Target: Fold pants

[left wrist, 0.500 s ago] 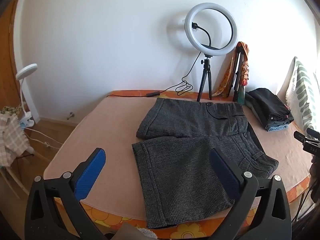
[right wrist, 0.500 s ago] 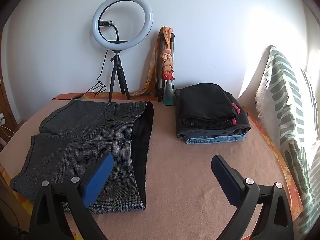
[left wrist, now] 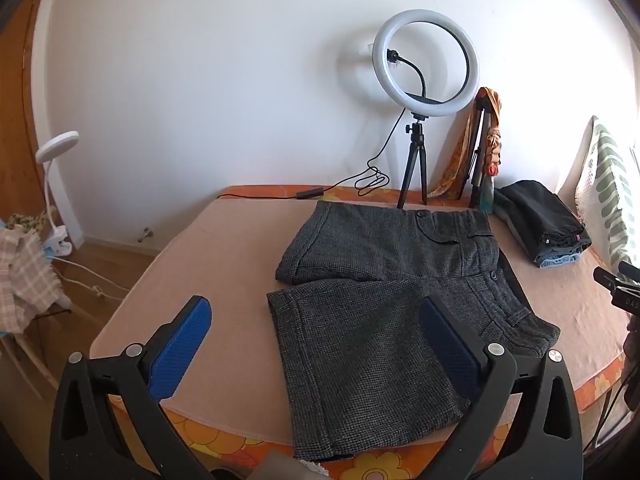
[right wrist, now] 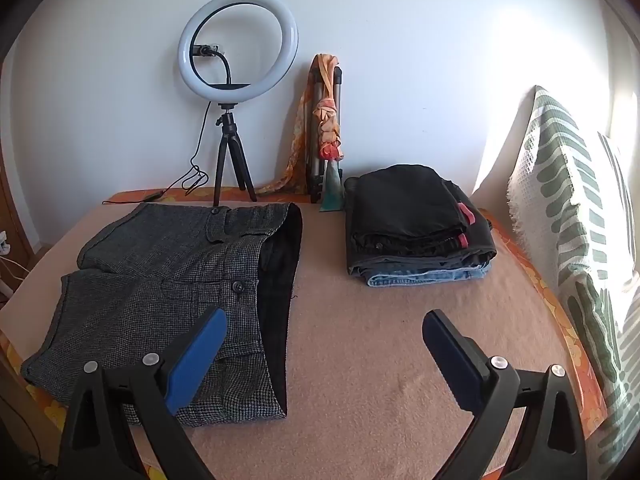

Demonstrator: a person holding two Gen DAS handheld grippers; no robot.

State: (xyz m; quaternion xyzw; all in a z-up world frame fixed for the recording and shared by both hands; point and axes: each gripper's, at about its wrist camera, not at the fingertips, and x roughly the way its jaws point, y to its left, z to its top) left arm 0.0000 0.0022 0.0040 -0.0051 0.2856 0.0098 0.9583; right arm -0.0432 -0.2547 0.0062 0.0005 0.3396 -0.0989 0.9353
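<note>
Grey tweed shorts [left wrist: 384,312] lie flat on the tan blanket [left wrist: 224,264], legs pointing left and the waistband with its black lining to the right; they also show in the right wrist view [right wrist: 168,296]. My left gripper [left wrist: 316,344] is open and empty, held above the near leg's hem end. My right gripper [right wrist: 324,356] is open and empty, above the near waistband corner, its left finger [right wrist: 196,360] over the fabric. Part of the right gripper [left wrist: 616,288] shows at the left wrist view's right edge.
A stack of folded dark pants and jeans [right wrist: 416,228] sits at the back right. A ring light on a tripod [right wrist: 236,92] and a scarf-draped stand [right wrist: 324,136] are against the wall. A green-patterned pillow [right wrist: 580,240] lies at right. The bed's front edge [left wrist: 240,440] is near.
</note>
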